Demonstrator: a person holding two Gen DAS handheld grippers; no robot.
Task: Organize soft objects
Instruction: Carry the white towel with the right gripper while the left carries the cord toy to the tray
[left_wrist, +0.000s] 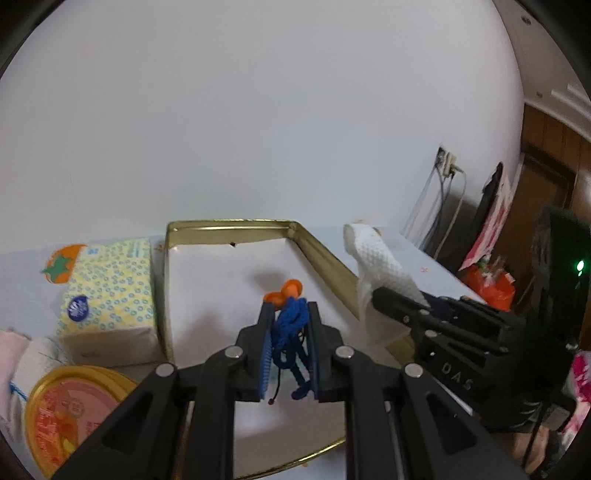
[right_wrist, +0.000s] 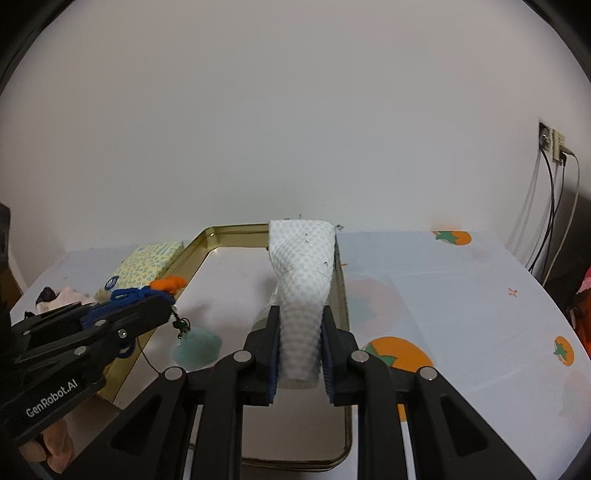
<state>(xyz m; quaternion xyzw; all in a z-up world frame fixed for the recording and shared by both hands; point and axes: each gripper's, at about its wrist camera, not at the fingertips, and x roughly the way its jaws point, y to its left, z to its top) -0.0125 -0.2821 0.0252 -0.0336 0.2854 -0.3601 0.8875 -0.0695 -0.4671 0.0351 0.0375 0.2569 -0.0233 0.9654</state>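
Observation:
My left gripper (left_wrist: 289, 314) is shut on a blue knitted cord charm (left_wrist: 290, 325) with orange beads (left_wrist: 286, 291), held above the gold-rimmed tin tray (left_wrist: 325, 254). In the right wrist view the left gripper (right_wrist: 162, 295) holds the charm (right_wrist: 129, 295), and a pale green pendant (right_wrist: 197, 347) dangles from it over the tray (right_wrist: 341, 291). My right gripper (right_wrist: 300, 314) is shut on a white textured cloth (right_wrist: 301, 273), held upright over the tray's right side. It shows in the left wrist view too (left_wrist: 380, 273).
A yellow patterned tissue pack (left_wrist: 110, 295) lies left of the tray. A round yellow-rimmed tin lid (left_wrist: 70, 410) sits at the near left, beside pinkish fabric (left_wrist: 11, 354). The tablecloth with orange fruit prints (right_wrist: 461, 295) stretches right. A wall is close behind, cables (right_wrist: 554, 206) at right.

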